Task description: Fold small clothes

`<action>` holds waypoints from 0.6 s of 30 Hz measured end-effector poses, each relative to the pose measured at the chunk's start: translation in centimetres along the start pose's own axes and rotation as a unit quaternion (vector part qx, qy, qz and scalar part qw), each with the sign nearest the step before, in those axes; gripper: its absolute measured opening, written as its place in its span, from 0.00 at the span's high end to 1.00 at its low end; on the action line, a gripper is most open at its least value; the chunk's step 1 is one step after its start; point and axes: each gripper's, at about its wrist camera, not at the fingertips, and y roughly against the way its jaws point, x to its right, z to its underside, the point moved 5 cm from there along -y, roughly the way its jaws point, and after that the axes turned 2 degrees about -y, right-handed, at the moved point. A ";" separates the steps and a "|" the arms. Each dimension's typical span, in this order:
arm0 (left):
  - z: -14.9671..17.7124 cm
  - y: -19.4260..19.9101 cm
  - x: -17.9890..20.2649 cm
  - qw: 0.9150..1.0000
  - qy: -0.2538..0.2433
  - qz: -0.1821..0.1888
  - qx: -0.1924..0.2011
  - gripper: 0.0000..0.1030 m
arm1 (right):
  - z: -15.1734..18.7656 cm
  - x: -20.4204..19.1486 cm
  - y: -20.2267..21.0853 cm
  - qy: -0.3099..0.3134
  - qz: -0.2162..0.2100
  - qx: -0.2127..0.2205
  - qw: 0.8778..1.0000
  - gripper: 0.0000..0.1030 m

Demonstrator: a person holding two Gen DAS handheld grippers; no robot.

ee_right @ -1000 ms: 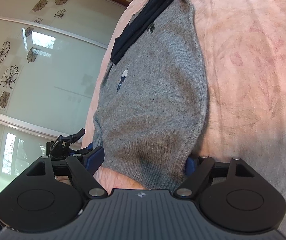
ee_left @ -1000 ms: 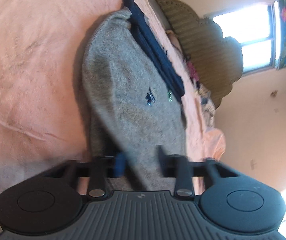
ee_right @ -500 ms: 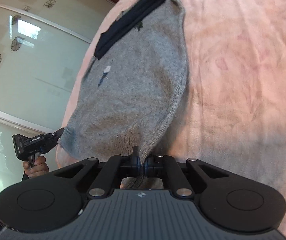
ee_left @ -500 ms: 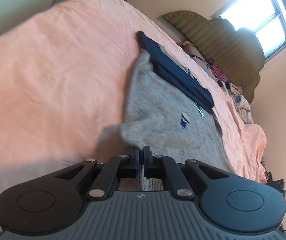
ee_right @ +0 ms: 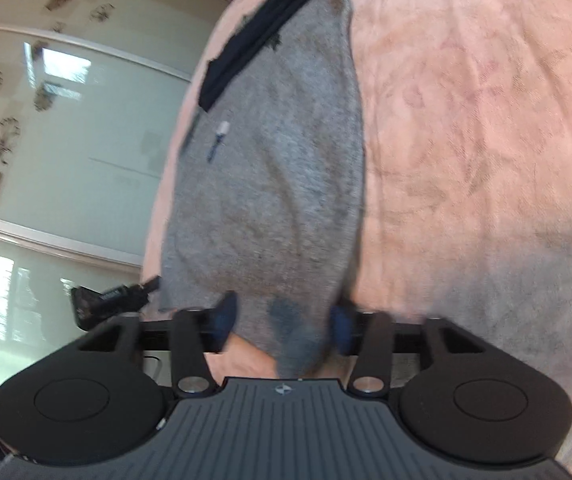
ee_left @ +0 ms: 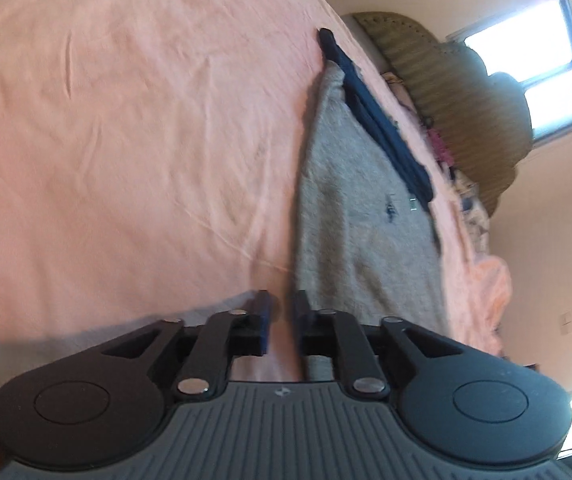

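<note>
A small grey knit garment (ee_left: 365, 208) lies flat on the pink bedsheet (ee_left: 126, 140), with a navy garment (ee_left: 381, 128) lying along its far edge. My left gripper (ee_left: 281, 300) sits at the grey cloth's near left corner. Its jaws are opening, only sheet shows in the narrow gap, and the cloth edge lies by the right finger. In the right wrist view my right gripper (ee_right: 284, 308) is opening wide. The near corner of the grey garment (ee_right: 286, 160) lies loose between its fingers, not pinched. The navy garment (ee_right: 258, 36) is at the far end.
An olive padded headboard (ee_left: 445, 80) and a bright window (ee_left: 545, 80) stand beyond the bed, with a heap of clothes (ee_left: 441, 152) by the headboard. Flower-patterned glass panels (ee_right: 66, 140) lie past the bed's edge. The left tool's black housing (ee_right: 106, 300) shows there.
Half a second ago both grippers were shut on the grey garment's near hem. Both have now let go and parted their jaws. The left one has slid left off the cloth's edge.
</note>
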 end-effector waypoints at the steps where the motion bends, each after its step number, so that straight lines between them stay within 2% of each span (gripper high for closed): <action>1: 0.2 -0.2 0.1 1.000 0.012 0.019 0.004 0.68 | 0.0 -0.1 -0.1 0.002 0.001 0.000 1.000 0.37; 3: 0.5 -0.6 0.5 0.999 0.024 0.045 0.014 0.60 | 0.1 -0.2 -0.5 0.001 0.001 -0.001 1.000 0.36; 4: 0.7 -0.9 0.6 0.998 0.028 0.051 0.018 0.59 | 0.0 -0.2 -0.6 0.000 -0.001 0.000 1.000 0.36; 9: 1.2 -2.3 2.2 0.998 0.015 0.062 -0.004 0.61 | -0.6 -0.5 -1.6 -0.006 -0.012 0.008 1.000 0.35; 10: 1.4 -2.7 2.6 0.998 0.008 0.059 -0.009 0.62 | -0.7 -0.6 -1.8 -0.006 -0.016 0.011 1.000 0.34; 11: 1.6 -3.0 3.0 0.999 -0.005 0.047 -0.012 0.68 | -0.8 -0.9 -2.3 -0.003 -0.017 0.014 1.000 0.34; 12: 1.9 -3.4 3.4 0.999 -0.022 0.029 -0.018 0.93 | -0.8 -0.9 -2.5 0.001 -0.015 0.017 1.000 0.39; 13: 2.1 -3.8 3.8 0.999 -0.037 0.012 -0.022 0.96 | -0.7 -0.9 -2.8 0.004 -0.008 0.013 1.000 0.45; 14: 2.2 -3.8 4.1 0.998 -0.052 0.000 -0.019 0.96 | -0.5 -0.6 -3.3 0.004 0.002 0.001 1.000 0.73; 15: 2.2 -3.6 4.6 0.998 -0.069 -0.004 -0.015 0.96 | -0.4 -0.2 -3.7 0.003 0.014 -0.013 1.000 0.89; 18: 1.8 -1.6 5.1 0.993 -0.109 -0.044 -0.003 0.96 | 0.0 -0.6 -2.7 0.030 0.038 -0.017 0.999 0.90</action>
